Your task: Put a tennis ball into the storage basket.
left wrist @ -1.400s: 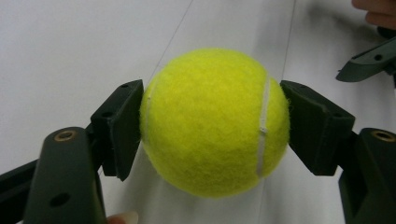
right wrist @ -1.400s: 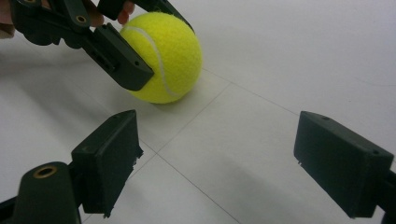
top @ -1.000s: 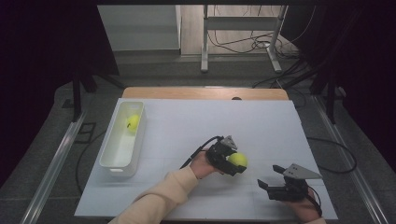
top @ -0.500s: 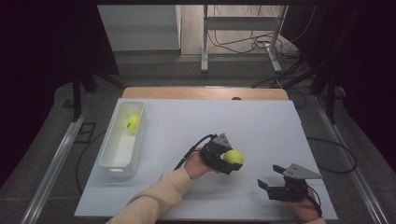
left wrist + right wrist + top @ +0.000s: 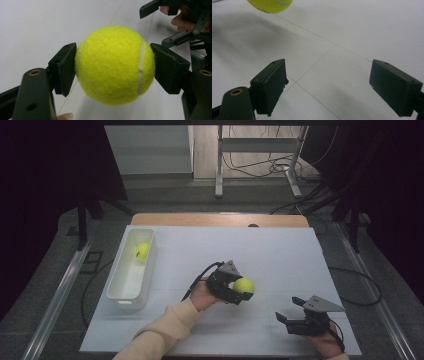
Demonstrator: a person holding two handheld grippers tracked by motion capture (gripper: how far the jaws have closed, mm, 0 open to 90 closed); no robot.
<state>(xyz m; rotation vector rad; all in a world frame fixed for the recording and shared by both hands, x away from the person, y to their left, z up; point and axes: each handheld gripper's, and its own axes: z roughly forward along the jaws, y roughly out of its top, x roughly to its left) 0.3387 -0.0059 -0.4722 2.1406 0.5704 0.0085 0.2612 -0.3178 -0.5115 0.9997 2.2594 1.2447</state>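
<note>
While one tennis ball [image 5: 142, 251] already lies in the white bin [image 5: 125, 290] near the table's left edge, the left gripper [image 5: 235, 290] clamps a second ball [image 5: 244, 285] mid-table, undelivered; the right gripper [image 5: 292, 320] waits open, empty.

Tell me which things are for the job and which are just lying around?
For the job: ball squeezed in the left gripper; white bin; second ball inside the bin.

Just around: right gripper, open and holding nothing; table; cables on the floor behind.
</note>
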